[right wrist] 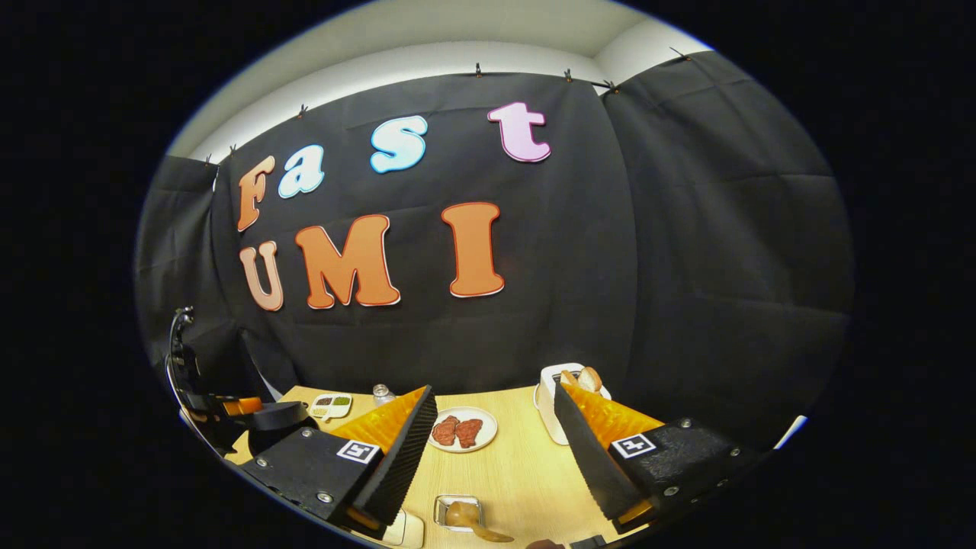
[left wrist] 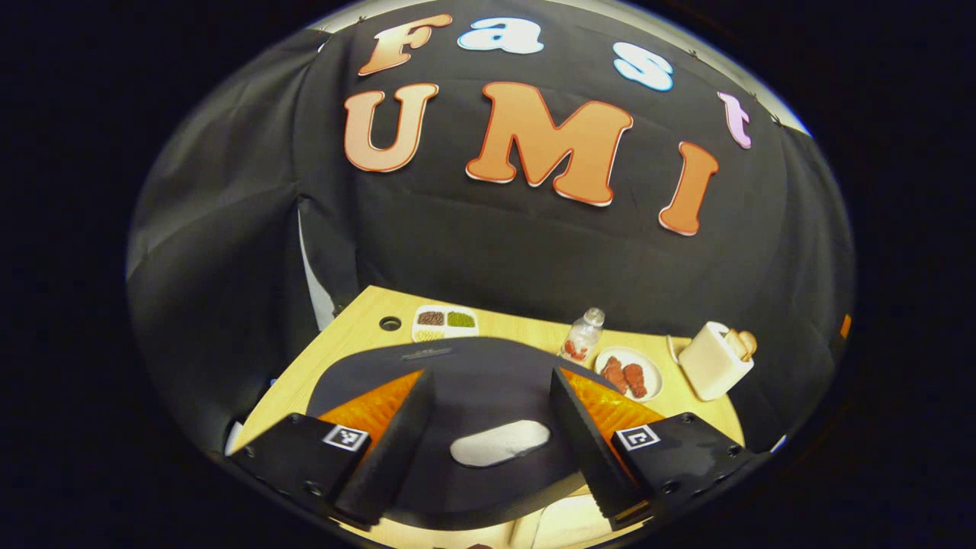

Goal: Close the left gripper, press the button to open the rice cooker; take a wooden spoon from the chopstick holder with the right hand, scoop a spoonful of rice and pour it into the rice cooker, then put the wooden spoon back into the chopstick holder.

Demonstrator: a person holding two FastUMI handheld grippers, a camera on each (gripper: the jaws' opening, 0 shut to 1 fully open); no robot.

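Both released: left gripper [left wrist: 488,427] above glossy black rice cooker [left wrist: 473,381]; right gripper [right wrist: 496,450] above woodgrain table [right wrist: 518,465].

No legible text on any object.

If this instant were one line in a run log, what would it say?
left gripper: open, over black rice cooker lid | right gripper: open, empty, above table | wooden spoon: untouched

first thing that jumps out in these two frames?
In the left gripper view, the open left gripper hangs right over the rice cooker's dark lid, its silver button between the fingers. Behind sit a plate of red meat and a cream toaster. In the right gripper view, the open right gripper hovers above the wooden table.
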